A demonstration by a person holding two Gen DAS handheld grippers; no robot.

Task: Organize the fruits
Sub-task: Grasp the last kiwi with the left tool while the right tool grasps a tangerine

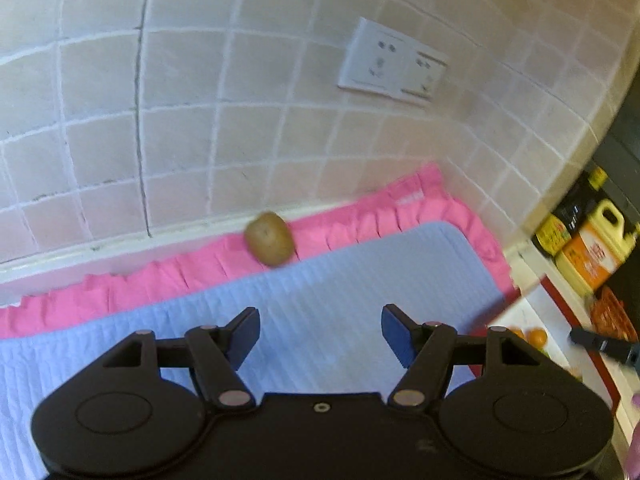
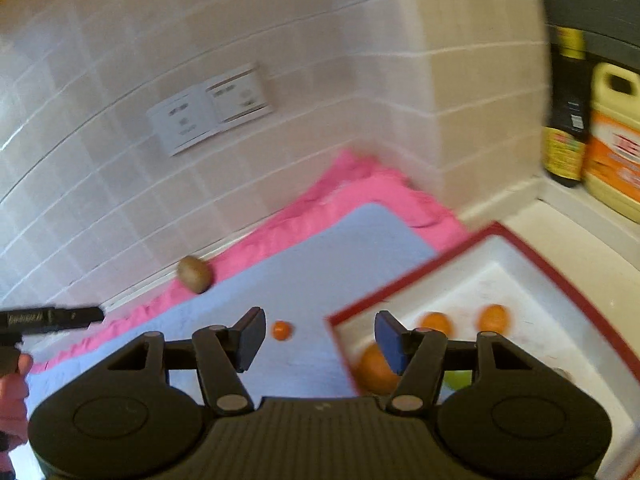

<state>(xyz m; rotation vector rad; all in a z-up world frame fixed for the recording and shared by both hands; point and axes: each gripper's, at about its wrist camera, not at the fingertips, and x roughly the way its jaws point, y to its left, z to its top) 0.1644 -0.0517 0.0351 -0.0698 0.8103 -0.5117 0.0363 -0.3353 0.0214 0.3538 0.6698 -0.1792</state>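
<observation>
A brown kiwi [image 1: 269, 243] lies at the far edge of the blue mat [image 1: 360, 272], on the pink cloth [image 1: 360, 216] by the tiled wall; it also shows in the right wrist view [image 2: 194, 273]. My left gripper [image 1: 320, 336] is open and empty, above the mat, short of the kiwi. My right gripper [image 2: 320, 340] is open and empty, over the mat's right edge. A small orange [image 2: 282, 330] lies on the mat between its fingers. A white tray with a red rim [image 2: 420, 264] holds several oranges [image 2: 494, 319] and something green [image 2: 456, 380].
A dark sauce bottle [image 2: 566, 120] and a yellow jug [image 2: 616, 136] stand at the right on the white counter. A double wall socket [image 1: 392, 64] sits on the tiles. The other gripper's body [image 2: 52, 318] and a hand show at the left.
</observation>
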